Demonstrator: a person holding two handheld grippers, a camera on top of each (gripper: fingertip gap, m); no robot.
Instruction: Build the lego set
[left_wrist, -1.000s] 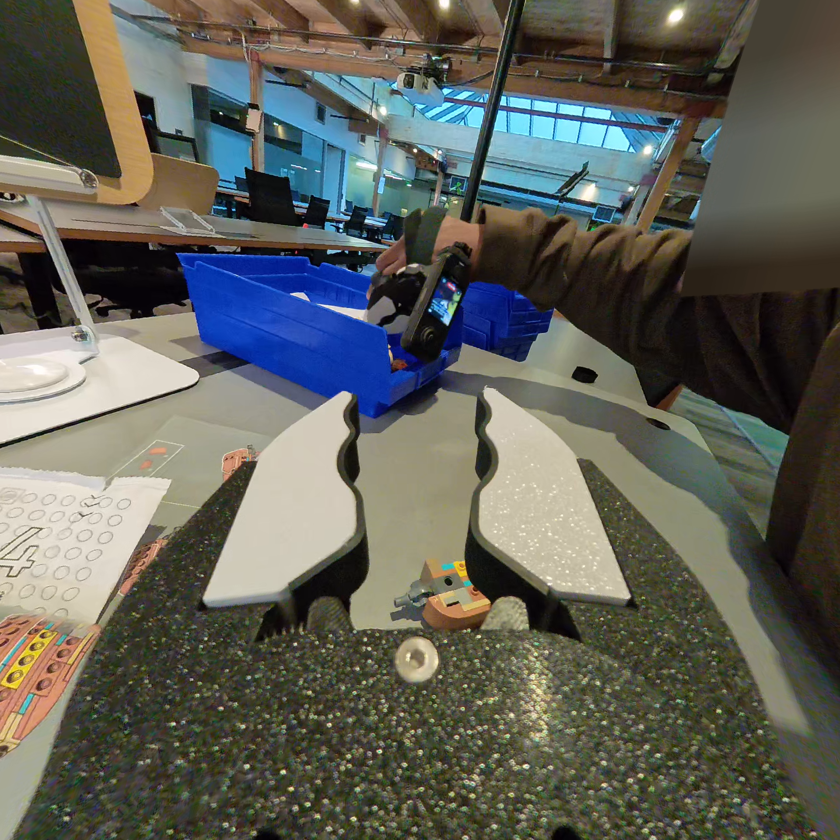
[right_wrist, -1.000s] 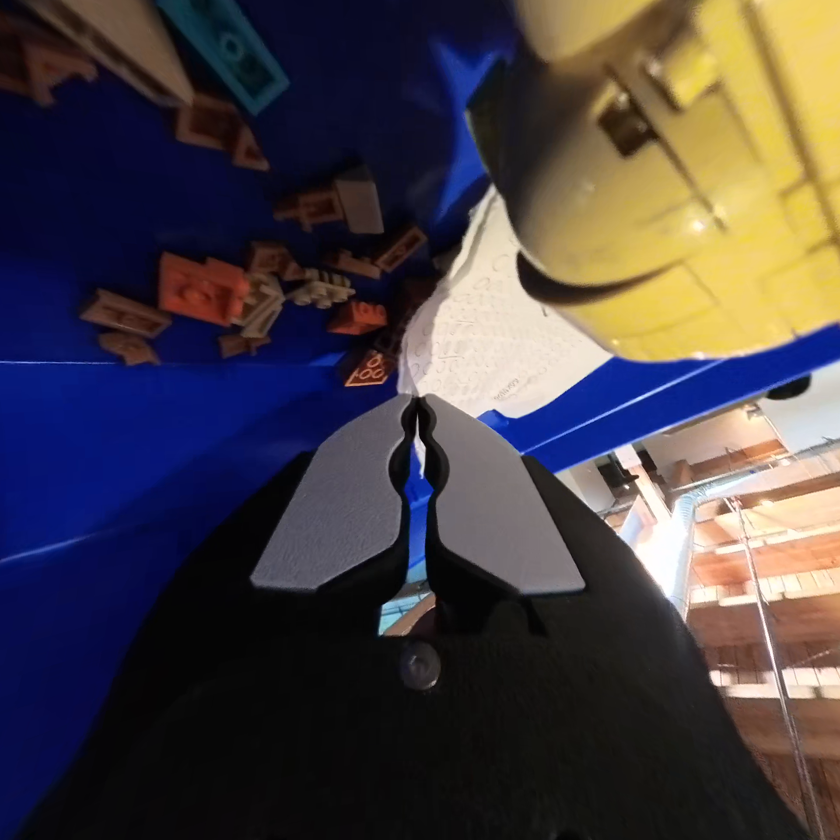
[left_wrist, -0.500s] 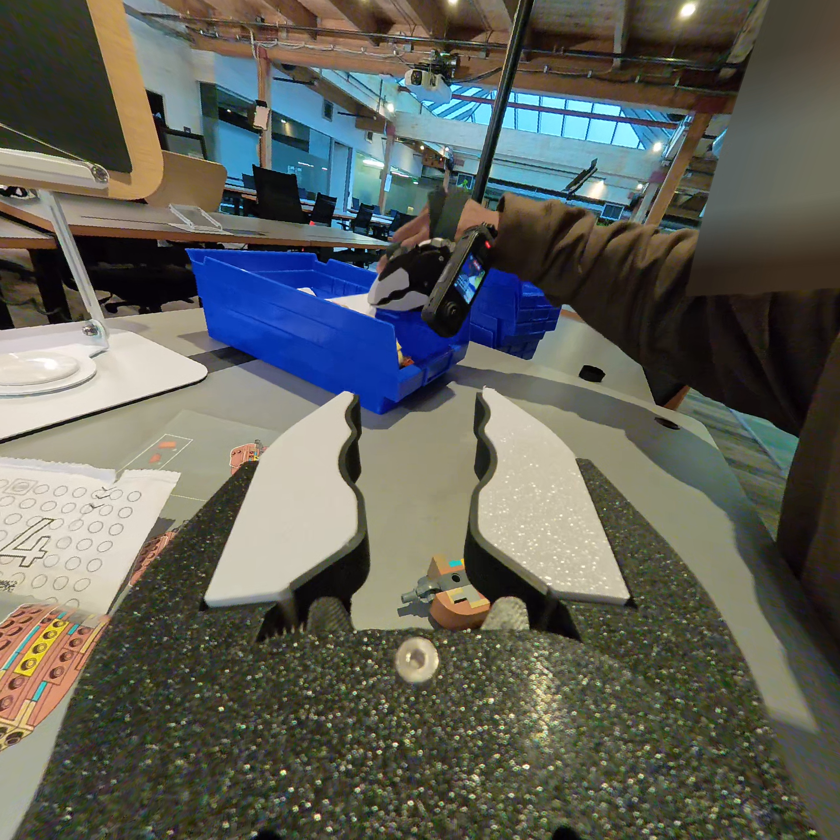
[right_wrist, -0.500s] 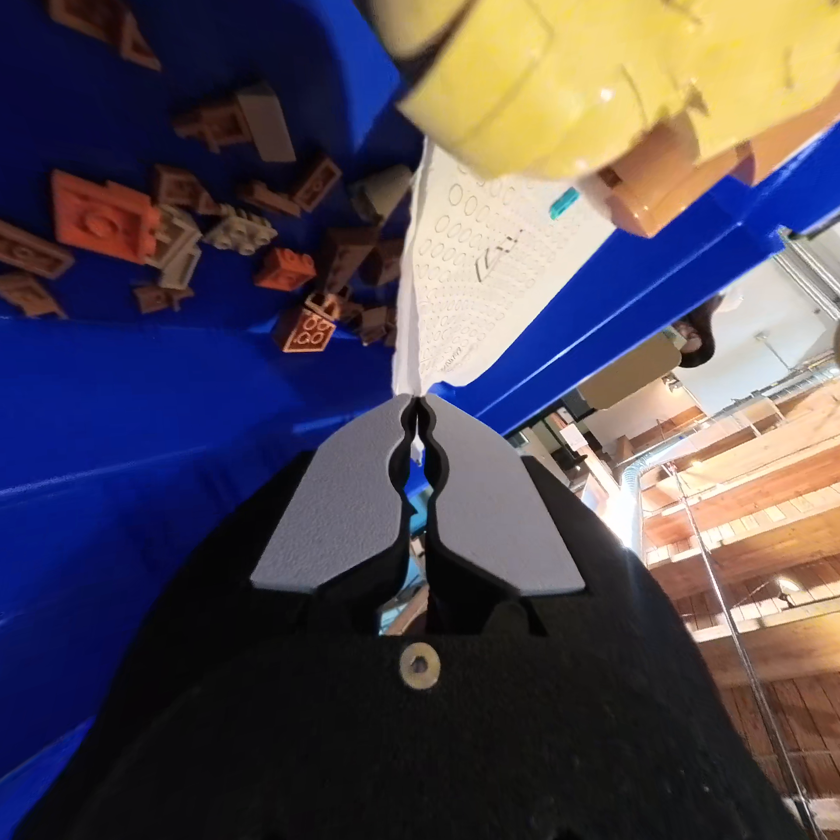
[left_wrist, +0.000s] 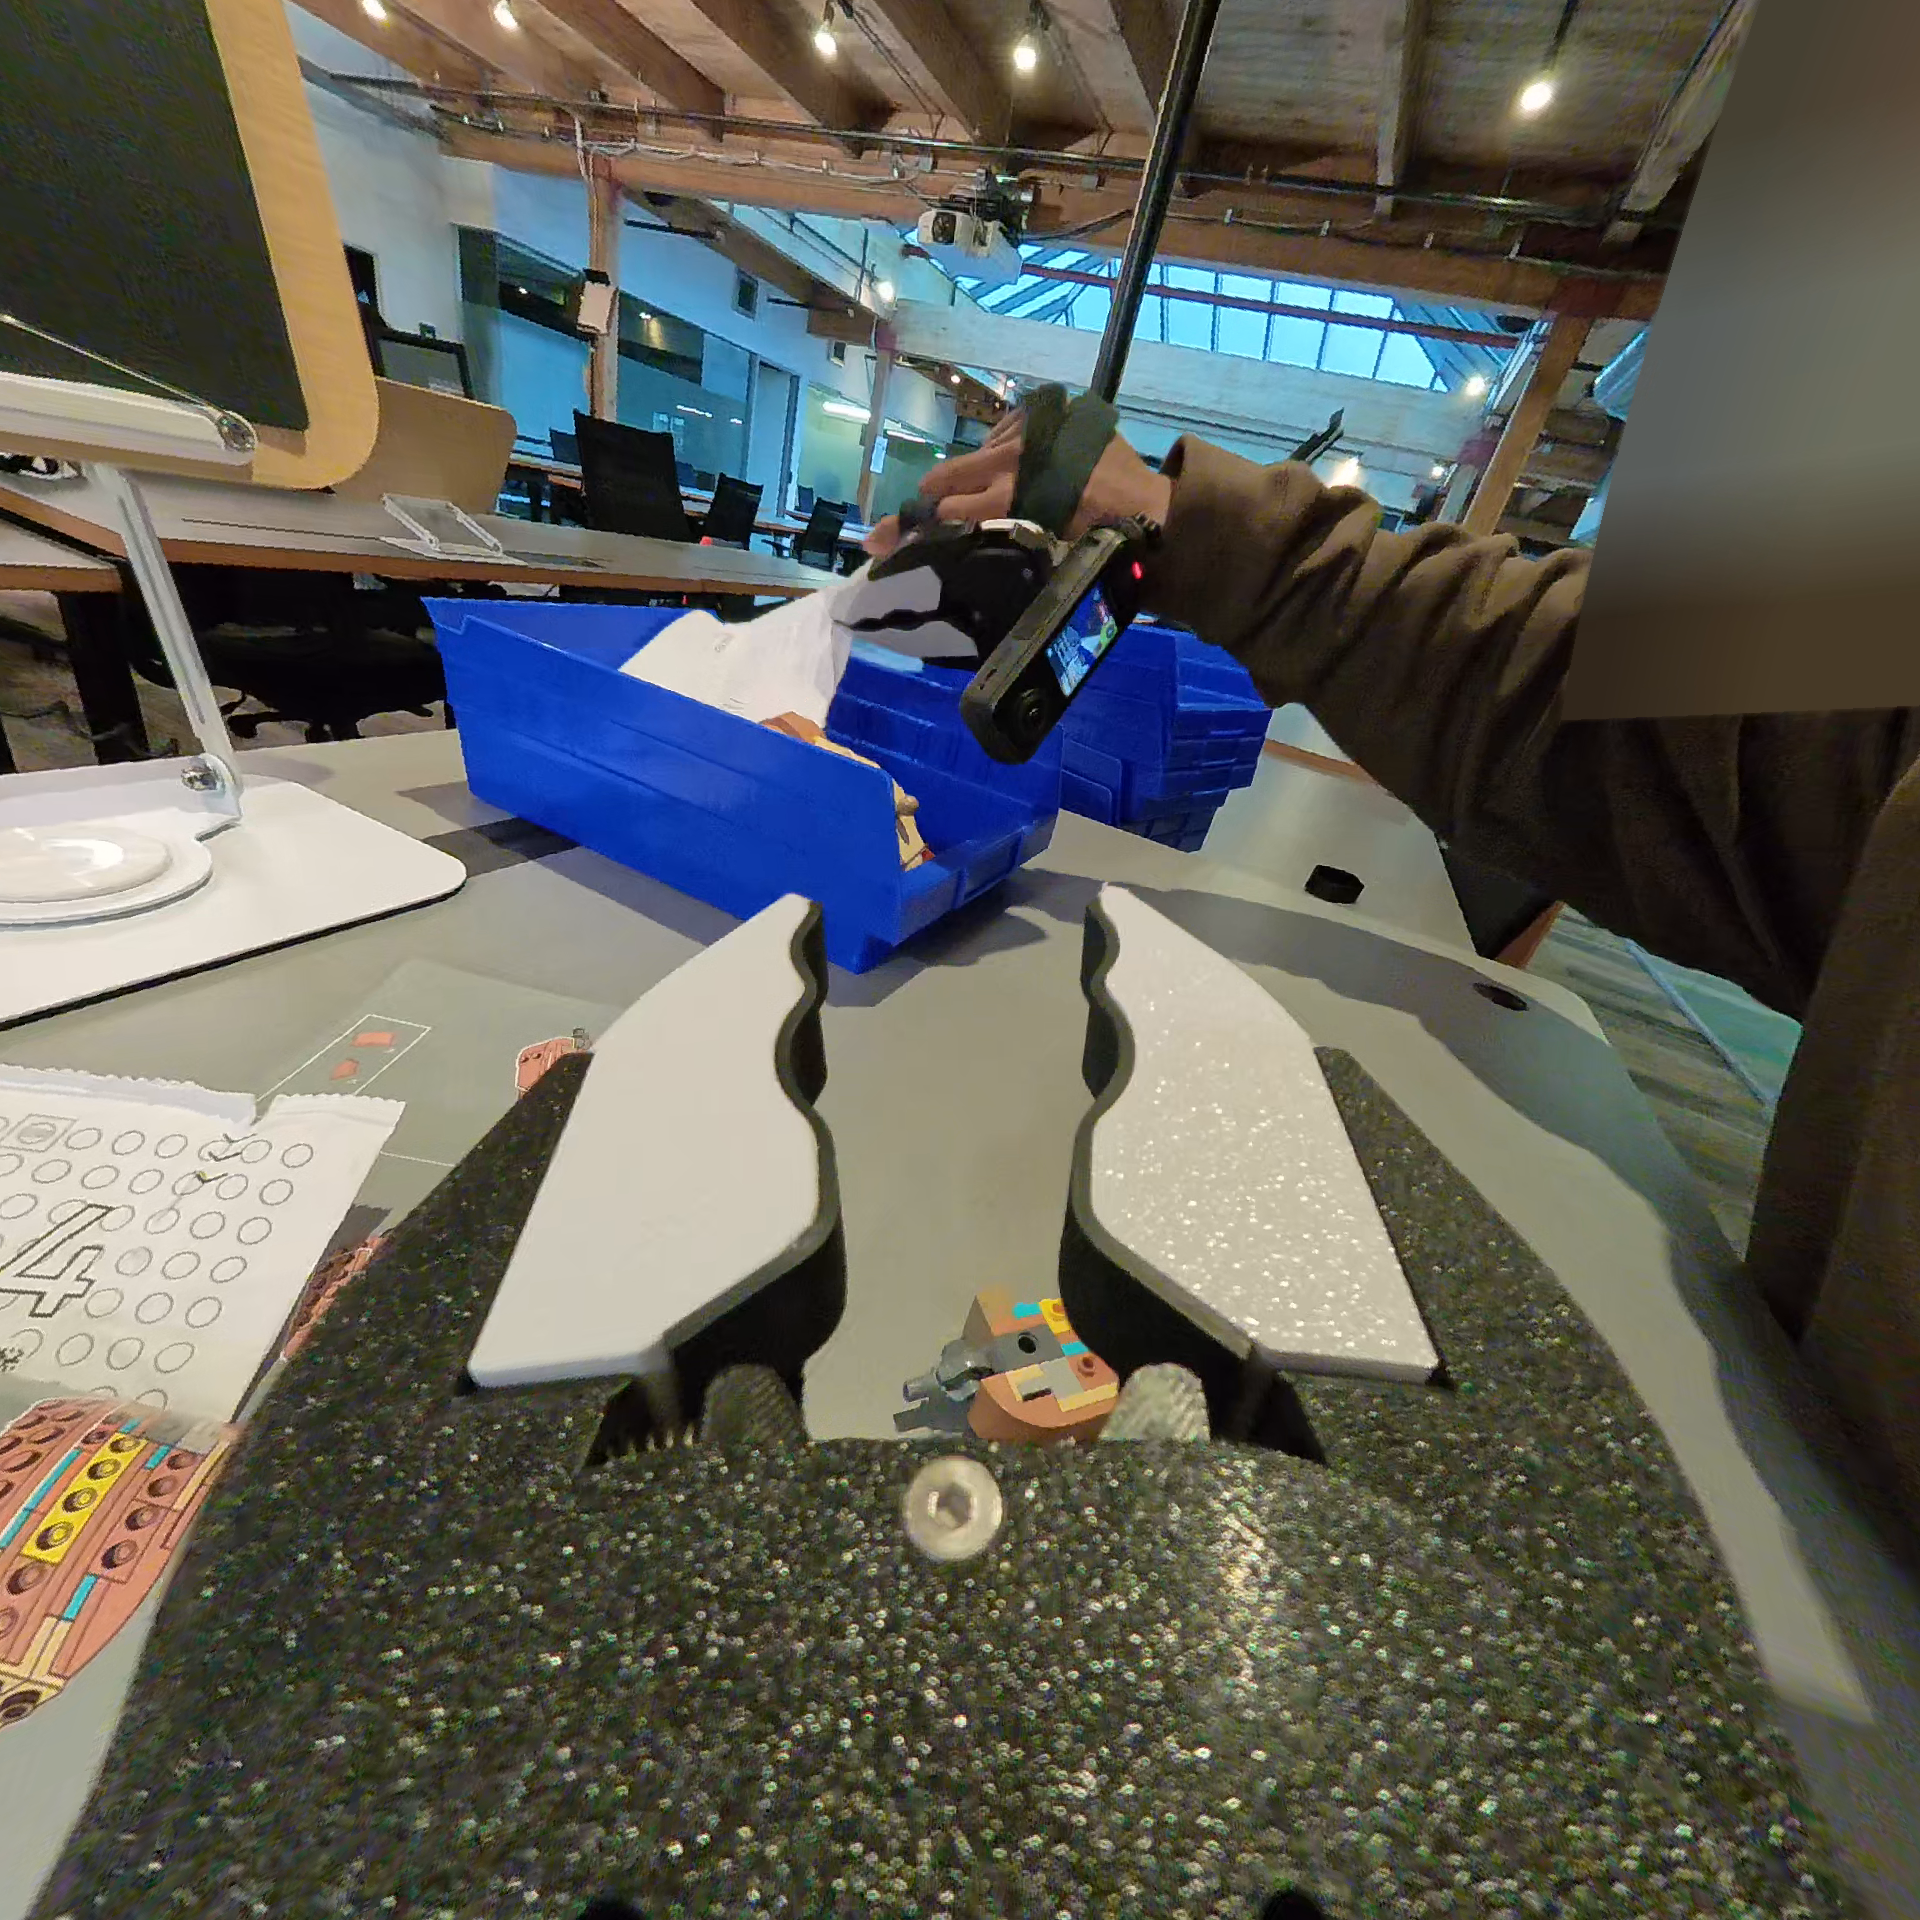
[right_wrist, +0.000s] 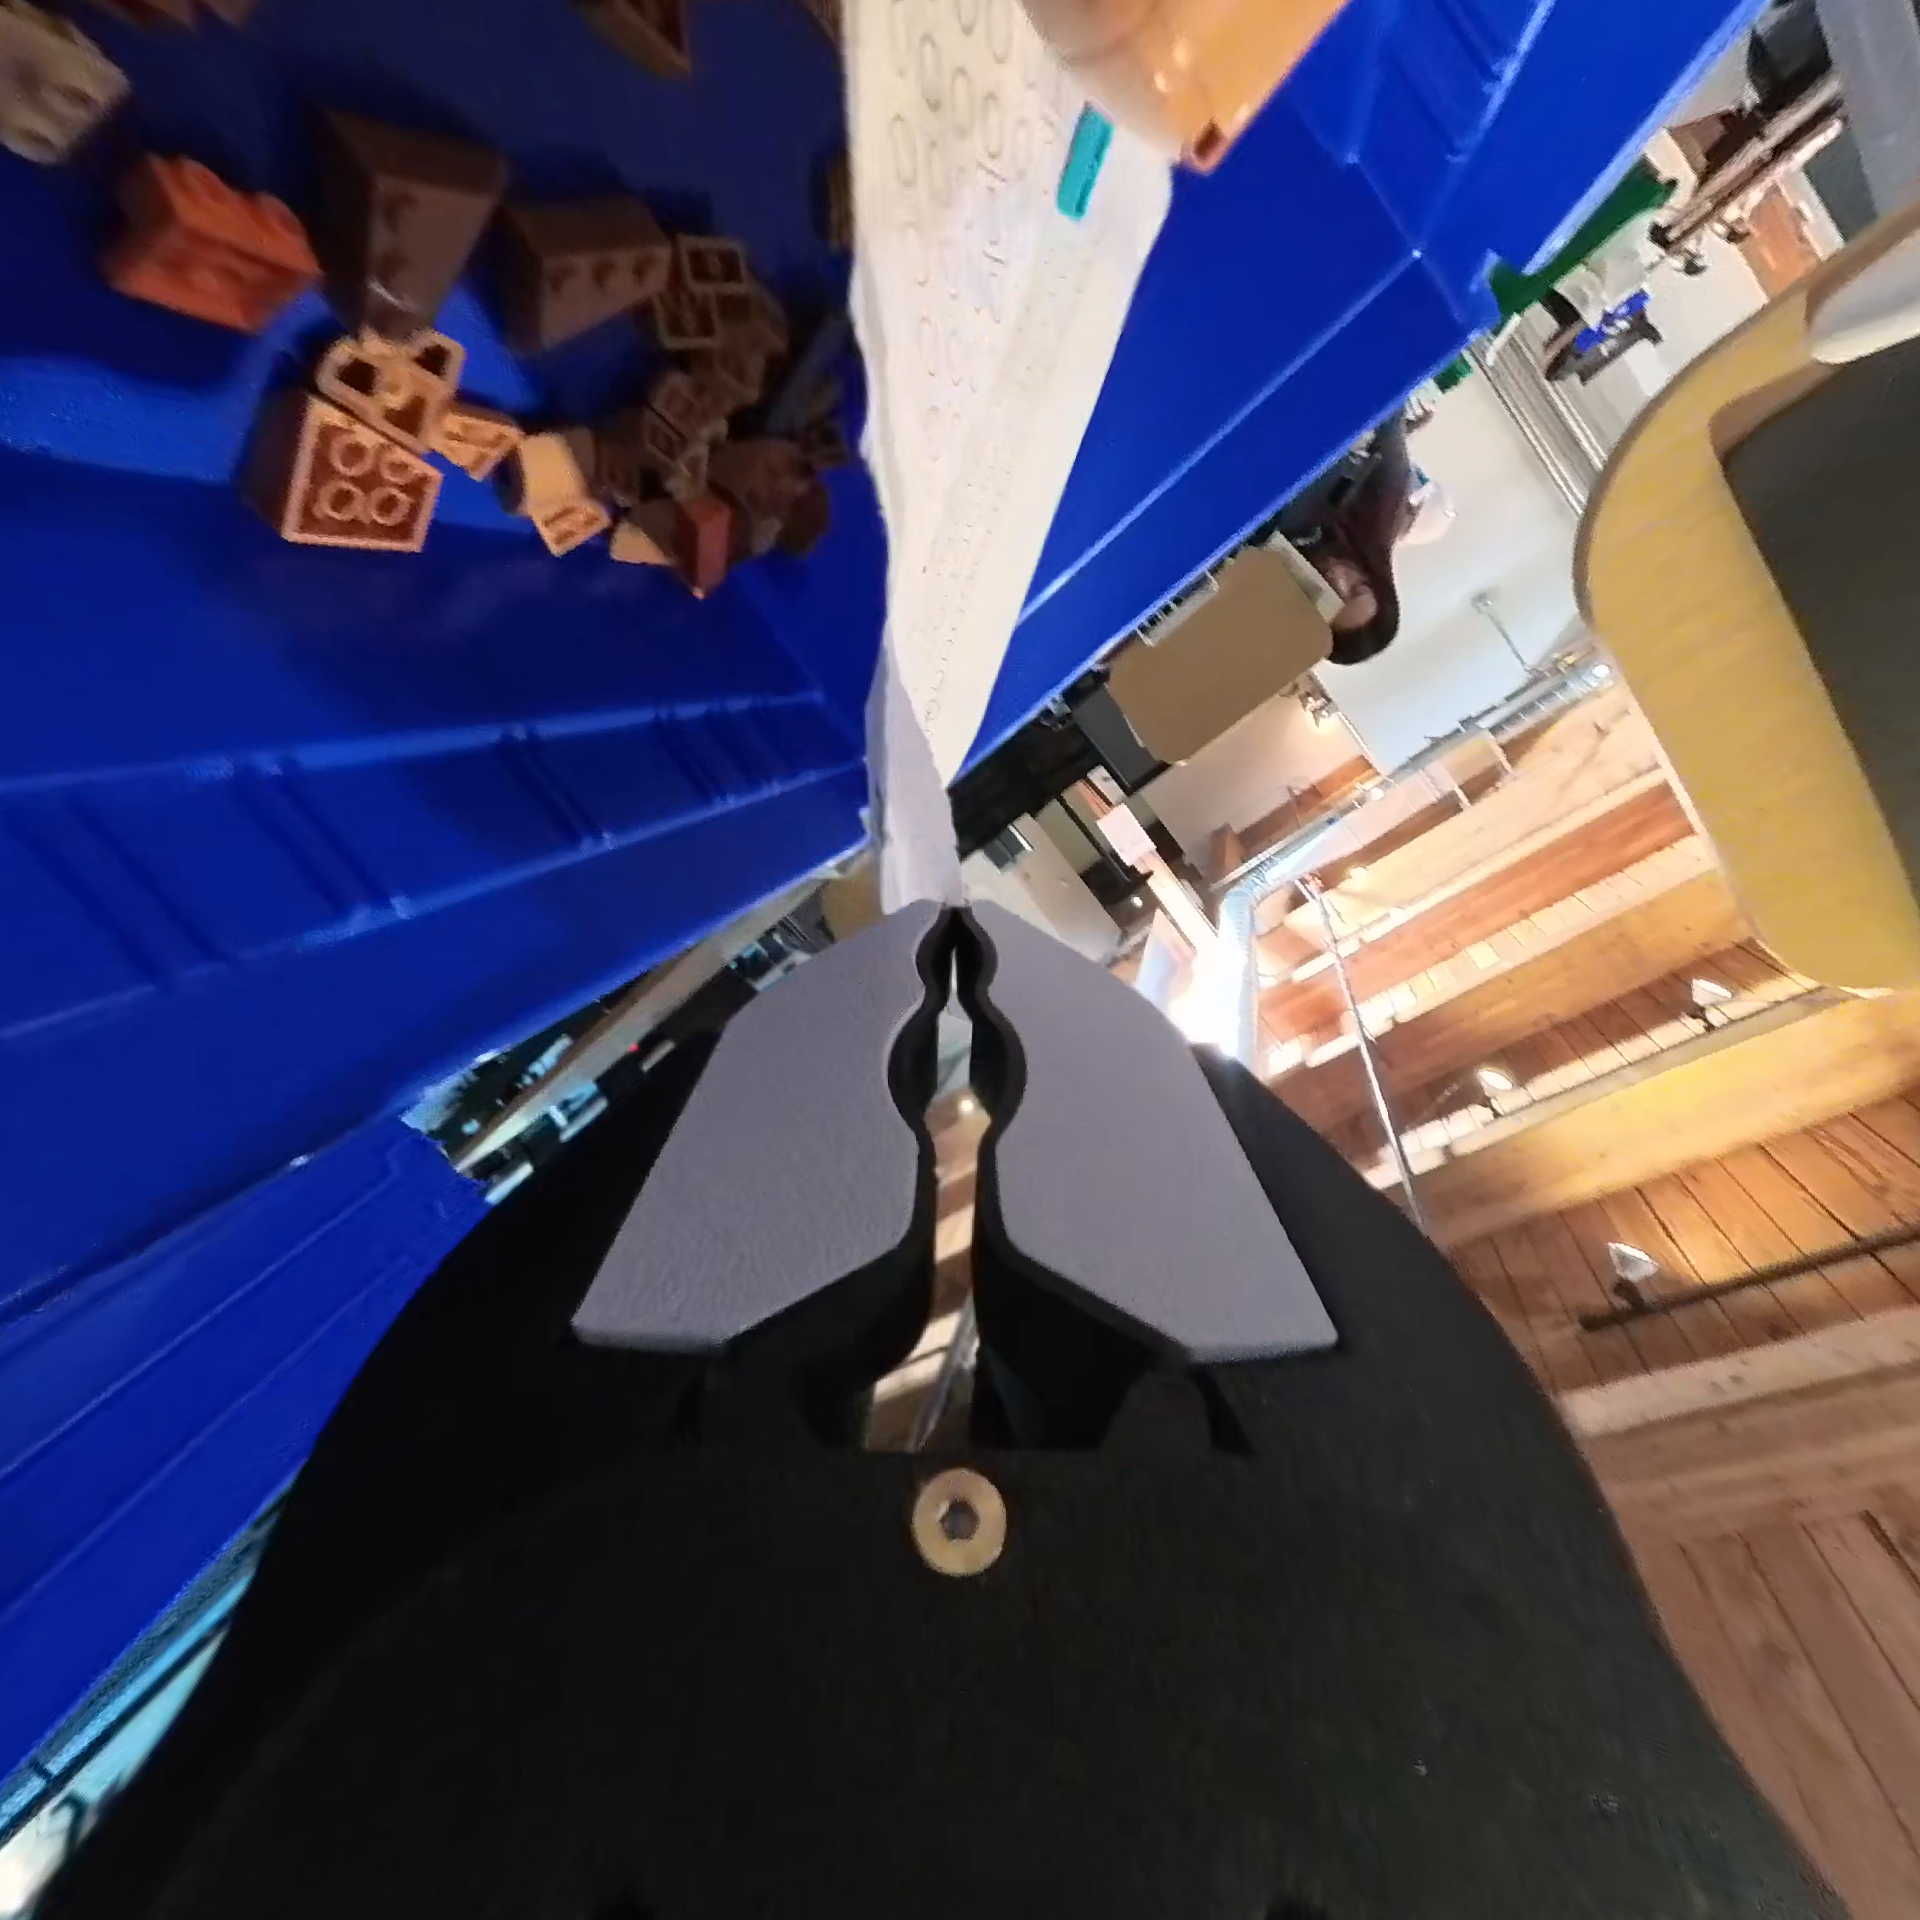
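Note:
My right gripper (right_wrist: 956, 914) is shut on a corner of a white paper bag (right_wrist: 966, 343) and holds it above the blue bin (right_wrist: 416, 790). Several brown and tan lego bricks (right_wrist: 582, 416) lie on the bin floor. In the left wrist view the right gripper (left_wrist: 862, 608) pulls the paper bag (left_wrist: 743, 655) up out of the blue bin (left_wrist: 675, 790). My left gripper (left_wrist: 951, 935) is open and empty, low over the grey table (left_wrist: 945, 1122). A small brown lego assembly (left_wrist: 1023, 1371) lies on the table between the bases of its fingers.
Another white paper bag (left_wrist: 145, 1226) lies at the left on an instruction sheet (left_wrist: 62, 1527). A white stand base (left_wrist: 208, 883) sits at the far left. A stack of blue bins (left_wrist: 1164, 748) stands behind. A person's sleeve (left_wrist: 1455, 644) reaches across from the right. Some 40 cm of space lies between my two pairs of fingers.
The right gripper has risen and drawn back, lifting the white paper bag up out of the blue bin. The left gripper has stayed open and nearly still.

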